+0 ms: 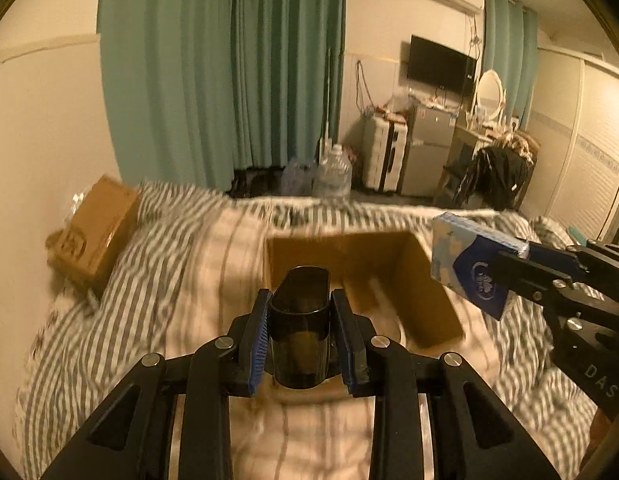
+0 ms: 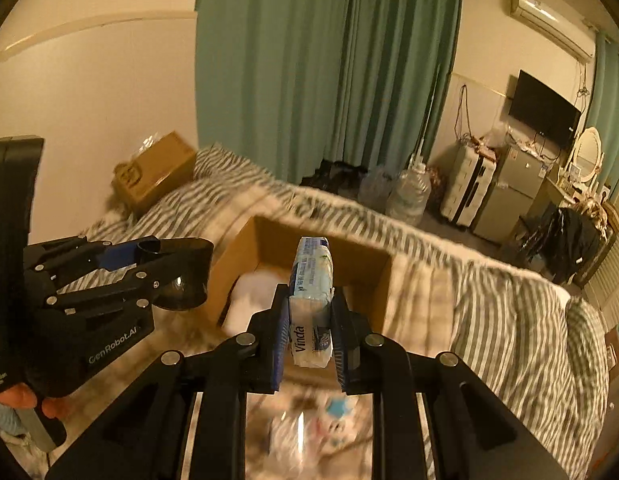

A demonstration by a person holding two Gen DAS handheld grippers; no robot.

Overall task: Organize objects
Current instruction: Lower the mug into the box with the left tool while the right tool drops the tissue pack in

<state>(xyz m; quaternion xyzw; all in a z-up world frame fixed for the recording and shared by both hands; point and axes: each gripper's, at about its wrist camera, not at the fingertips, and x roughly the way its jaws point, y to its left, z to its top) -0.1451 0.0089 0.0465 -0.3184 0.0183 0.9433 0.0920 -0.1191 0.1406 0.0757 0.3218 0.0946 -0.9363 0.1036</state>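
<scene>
My left gripper (image 1: 300, 340) is shut on a dark translucent cup (image 1: 299, 332) and holds it above the bed, just short of an open cardboard box (image 1: 413, 280). It also shows at the left of the right wrist view (image 2: 165, 276) with the cup (image 2: 181, 276). My right gripper (image 2: 309, 340) is shut on a blue and white Vinda tissue pack (image 2: 313, 296) and holds it over the near edge of the box (image 2: 365, 268). In the left wrist view the pack (image 1: 473, 264) hangs at the box's right side. Something white lies inside the box (image 2: 249, 292).
The box sits on a bed with a grey striped duvet (image 1: 169, 264). A closed cardboard box (image 1: 97, 228) lies at the bed's far left by the wall. Blurred packets (image 2: 309, 436) lie below my right gripper. Water jugs (image 1: 333, 176), a suitcase and a fridge stand beyond the bed.
</scene>
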